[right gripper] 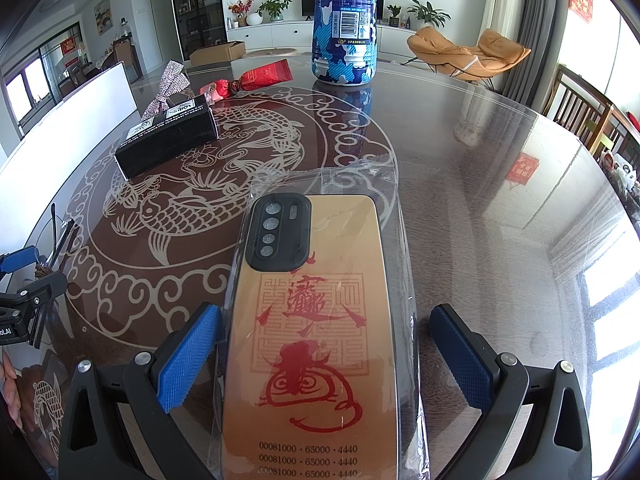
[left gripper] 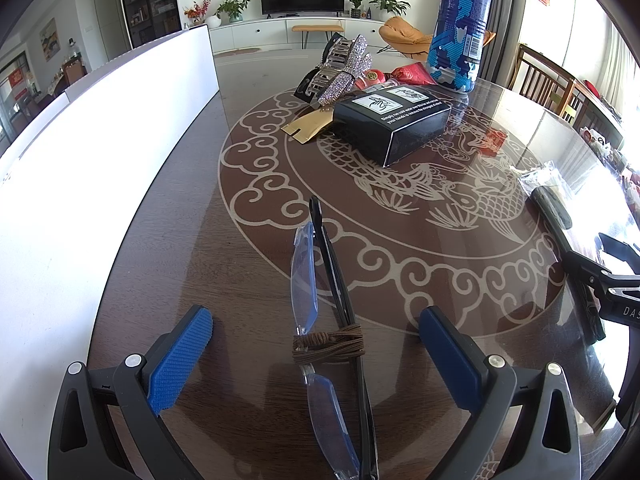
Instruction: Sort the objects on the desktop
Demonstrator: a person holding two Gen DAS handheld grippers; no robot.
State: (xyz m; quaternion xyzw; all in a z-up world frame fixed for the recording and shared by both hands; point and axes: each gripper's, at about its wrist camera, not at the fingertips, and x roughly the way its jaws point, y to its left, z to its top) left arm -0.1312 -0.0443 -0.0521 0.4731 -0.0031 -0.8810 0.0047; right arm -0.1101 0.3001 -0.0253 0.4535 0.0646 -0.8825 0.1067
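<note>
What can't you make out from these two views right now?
- Glasses, left wrist view: near end cut off by the bottom edge.
- Phone case, right wrist view: lower end cut off by the frame.
- Bottle: top cropped in both views.
- Hair clip, right wrist view: partly behind the black box.

Your left gripper (left gripper: 316,354) and right gripper (right gripper: 324,354) match: black angular plastic frames, triangular cutouts, round silver screws at the pivots, blue cross-hatched textured pads (right gripper: 188,356). White lettering on the right gripper's black body, only partly readable.
</note>
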